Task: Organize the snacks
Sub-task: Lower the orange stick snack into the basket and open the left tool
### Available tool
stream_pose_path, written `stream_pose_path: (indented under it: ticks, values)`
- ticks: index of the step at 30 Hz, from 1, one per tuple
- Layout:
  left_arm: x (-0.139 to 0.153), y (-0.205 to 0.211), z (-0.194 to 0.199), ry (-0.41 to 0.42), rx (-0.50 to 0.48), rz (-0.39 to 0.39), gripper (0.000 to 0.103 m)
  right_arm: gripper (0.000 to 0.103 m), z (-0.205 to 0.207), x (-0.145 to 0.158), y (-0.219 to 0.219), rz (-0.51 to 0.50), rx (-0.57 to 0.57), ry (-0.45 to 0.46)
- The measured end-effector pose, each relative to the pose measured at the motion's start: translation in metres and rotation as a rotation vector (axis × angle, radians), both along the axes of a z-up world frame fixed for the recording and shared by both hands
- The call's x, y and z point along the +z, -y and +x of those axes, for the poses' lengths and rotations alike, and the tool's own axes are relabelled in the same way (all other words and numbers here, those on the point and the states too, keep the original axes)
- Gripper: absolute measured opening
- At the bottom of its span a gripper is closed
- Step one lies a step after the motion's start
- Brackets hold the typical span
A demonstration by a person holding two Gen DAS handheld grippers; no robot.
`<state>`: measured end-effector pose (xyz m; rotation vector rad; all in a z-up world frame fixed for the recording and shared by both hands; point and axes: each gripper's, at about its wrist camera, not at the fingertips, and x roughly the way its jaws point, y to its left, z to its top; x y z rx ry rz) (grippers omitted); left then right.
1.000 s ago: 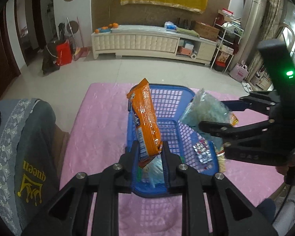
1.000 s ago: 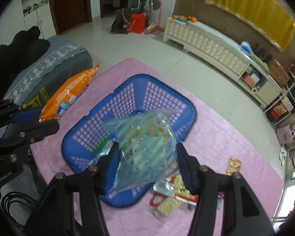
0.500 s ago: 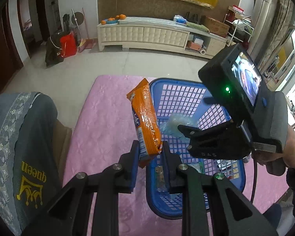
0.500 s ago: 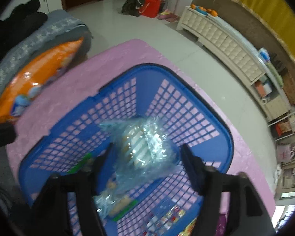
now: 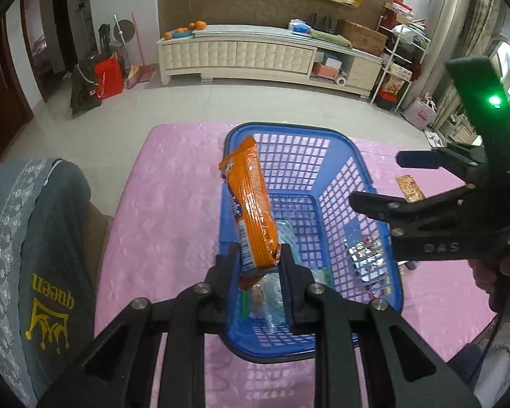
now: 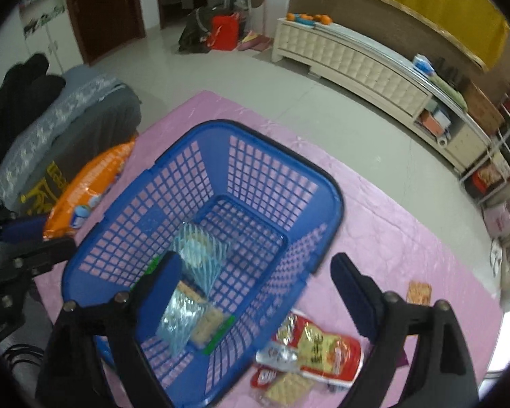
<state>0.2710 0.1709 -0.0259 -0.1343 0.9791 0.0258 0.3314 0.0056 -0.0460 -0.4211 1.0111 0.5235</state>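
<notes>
Dropping that clear cracker bag (image 6: pixel 193 272) into the blue basket (image 6: pixel 336 204), your right gripper (image 6: pixel 255 292) is opening empty now. Your left gripper (image 5: pixel 260 272) is clamping the orange packet (image 5: pixel 253 204) over the basket, probably next.

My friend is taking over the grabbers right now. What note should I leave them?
Left hand-held gripper: shut on the orange snack pack, held over the blue basket.
Right hand-held gripper: jaws opening, nothing between them.
Done: the clear bag of crackers lies in the basket.
Left: drop the orange pack in, then collect the red packets and the small packet lying on the pink cloth beside the basket.
</notes>
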Motion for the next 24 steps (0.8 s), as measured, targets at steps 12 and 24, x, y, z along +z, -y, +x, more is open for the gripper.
stream_pose_path:
  ticks: [12, 24]
  values:
    - [-0.012, 0.031, 0.024, -0.029, -0.071, 0.004, 0.02, 0.092, 0.001, -0.01, 0.05, 0.07, -0.158, -0.058]
    - [-0.042, 0.061, 0.068, -0.079, -0.13, -0.011, 0.02, 0.092, 0.022, -0.024, 0.085, 0.114, -0.227, -0.065]
